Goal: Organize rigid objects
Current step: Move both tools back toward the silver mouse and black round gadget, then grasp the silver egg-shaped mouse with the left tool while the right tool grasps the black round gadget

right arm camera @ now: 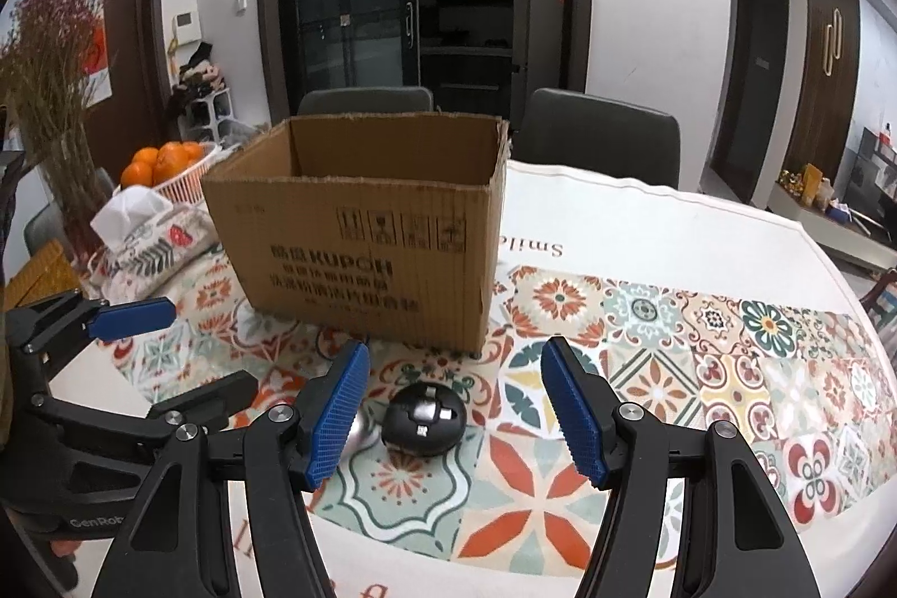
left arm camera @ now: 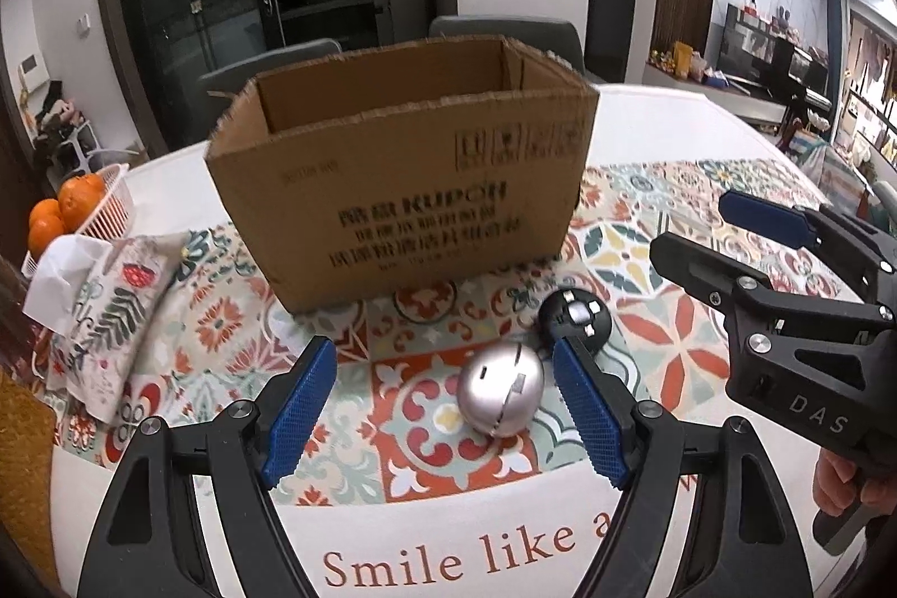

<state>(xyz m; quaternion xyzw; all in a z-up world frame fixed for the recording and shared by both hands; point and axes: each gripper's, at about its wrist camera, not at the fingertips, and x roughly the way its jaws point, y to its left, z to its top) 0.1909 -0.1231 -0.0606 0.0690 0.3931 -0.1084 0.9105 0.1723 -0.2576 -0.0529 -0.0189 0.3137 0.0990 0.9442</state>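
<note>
A silver egg-shaped object [left arm camera: 500, 394] lies on the patterned tablecloth between my left gripper's open blue fingers, nearer the right one. A black round object [left arm camera: 576, 319] lies just behind it. My left gripper [left arm camera: 443, 410] is open and empty. In the right wrist view the black object [right arm camera: 424, 420] lies between my right gripper's open fingers, nearer the left one; the silver object [right arm camera: 361, 430] is mostly hidden behind that finger. My right gripper [right arm camera: 454, 416] is open and empty. An open cardboard box [left arm camera: 401, 183] stands behind both objects, also in the right wrist view [right arm camera: 364, 233].
A pink basket of oranges [left arm camera: 73, 211] and a tissue pack on a printed cloth [left arm camera: 106, 295] sit left of the box. Dried flowers [right arm camera: 45, 93] stand at the far left. Two grey chairs [right arm camera: 600, 133] are behind the table. The round table edge [right arm camera: 841, 284] curves right.
</note>
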